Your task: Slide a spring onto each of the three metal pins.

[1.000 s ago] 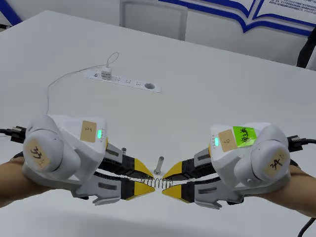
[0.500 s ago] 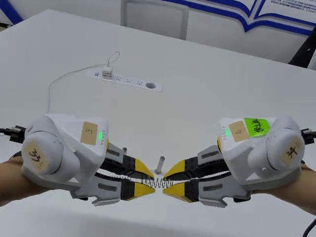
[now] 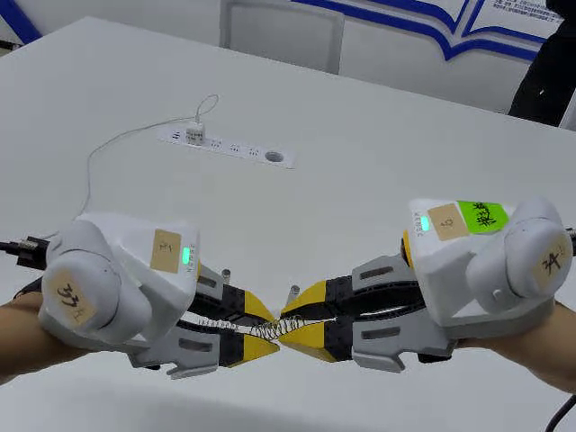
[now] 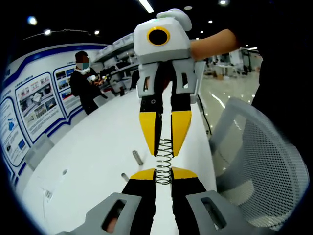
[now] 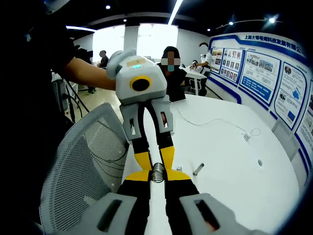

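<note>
One spring point(image 3: 263, 329) hangs just above the white counter point(image 3: 378, 180), held between my two grippers, which meet tip to tip at the near edge. The left gripper point(image 3: 266, 329) has its yellow-tipped fingers pinched on the spring's left part, and the coil runs back between them. The right gripper point(image 3: 293, 324) has its fingers clamped on the spring's right end. In the left gripper view the spring point(image 4: 165, 157) runs straight from my own fingers to the opposite pair. In the right gripper view I see it end-on.

Two metal pins stand upright on the counter just beyond the tips. The right pin point(image 3: 293, 293) is partly hidden behind the right gripper's upper finger. The left pin point(image 3: 226, 273) shows its top above the left gripper. I cannot tell how much of the spring lies inside either grip.
</note>
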The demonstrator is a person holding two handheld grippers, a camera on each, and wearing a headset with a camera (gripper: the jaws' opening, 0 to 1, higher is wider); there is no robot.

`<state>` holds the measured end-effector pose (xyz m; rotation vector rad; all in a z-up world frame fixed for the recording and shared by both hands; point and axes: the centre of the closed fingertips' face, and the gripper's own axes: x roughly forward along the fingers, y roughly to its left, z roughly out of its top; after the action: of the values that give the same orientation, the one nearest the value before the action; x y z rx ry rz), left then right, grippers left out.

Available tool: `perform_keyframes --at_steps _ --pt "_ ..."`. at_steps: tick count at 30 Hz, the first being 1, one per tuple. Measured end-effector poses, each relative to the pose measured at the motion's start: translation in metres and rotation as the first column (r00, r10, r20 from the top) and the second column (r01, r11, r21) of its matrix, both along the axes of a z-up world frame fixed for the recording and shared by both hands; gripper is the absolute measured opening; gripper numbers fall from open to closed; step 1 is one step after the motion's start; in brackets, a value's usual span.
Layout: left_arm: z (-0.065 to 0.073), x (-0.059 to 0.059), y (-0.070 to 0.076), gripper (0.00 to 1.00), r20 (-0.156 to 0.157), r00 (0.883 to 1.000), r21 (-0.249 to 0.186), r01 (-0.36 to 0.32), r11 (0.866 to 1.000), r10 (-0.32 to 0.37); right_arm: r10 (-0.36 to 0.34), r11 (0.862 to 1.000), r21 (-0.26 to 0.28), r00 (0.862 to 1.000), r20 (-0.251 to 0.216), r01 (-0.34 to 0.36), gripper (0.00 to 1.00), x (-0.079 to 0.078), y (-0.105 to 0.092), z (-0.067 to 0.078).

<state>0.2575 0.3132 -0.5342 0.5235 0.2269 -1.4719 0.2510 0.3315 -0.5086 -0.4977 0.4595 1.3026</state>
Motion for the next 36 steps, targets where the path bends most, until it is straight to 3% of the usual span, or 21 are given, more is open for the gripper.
perform_keyframes --at_steps 6,15,18,19,21,28,30,36 --pt "-0.001 -0.001 -0.002 0.1 -0.01 1.0 -0.002 0.003 1.0 -0.003 -0.016 0.999 0.039 1.0 -0.017 0.017 0.11 0.0 0.005 0.003" --pt "-0.001 0.002 -0.003 0.1 -0.023 1.0 -0.019 -0.01 1.0 0.01 -0.03 0.998 0.051 0.999 -0.013 0.031 0.11 0.004 0.007 0.005" --pt "-0.001 0.002 -0.005 0.1 -0.041 0.999 -0.029 -0.011 1.0 0.009 -0.035 0.997 0.062 0.999 -0.018 0.036 0.11 0.004 0.009 0.006" --pt "0.0 0.0 -0.006 0.1 -0.069 0.998 -0.042 -0.01 0.999 0.007 -0.042 0.996 0.08 0.999 -0.03 0.044 0.1 0.004 0.01 0.009" --pt "0.003 0.001 -0.008 0.1 -0.06 0.998 -0.056 -0.013 0.998 0.01 -0.053 0.993 0.102 0.998 -0.036 0.057 0.1 0.006 0.011 0.012" --pt "0.0 0.002 -0.007 0.11 -0.075 0.997 -0.061 -0.024 0.998 0.019 -0.051 0.995 0.087 0.998 -0.032 0.054 0.1 0.006 0.011 0.01" --pt "-0.001 0.001 -0.006 0.11 -0.108 0.994 -0.065 -0.033 0.997 0.026 -0.049 0.995 0.084 0.998 -0.033 0.051 0.1 0.005 0.012 0.008" --pt "-0.002 0.003 -0.002 0.13 -0.129 0.991 -0.075 -0.051 0.996 0.041 -0.055 0.995 0.079 0.998 -0.033 0.058 0.1 0.009 0.013 0.007"
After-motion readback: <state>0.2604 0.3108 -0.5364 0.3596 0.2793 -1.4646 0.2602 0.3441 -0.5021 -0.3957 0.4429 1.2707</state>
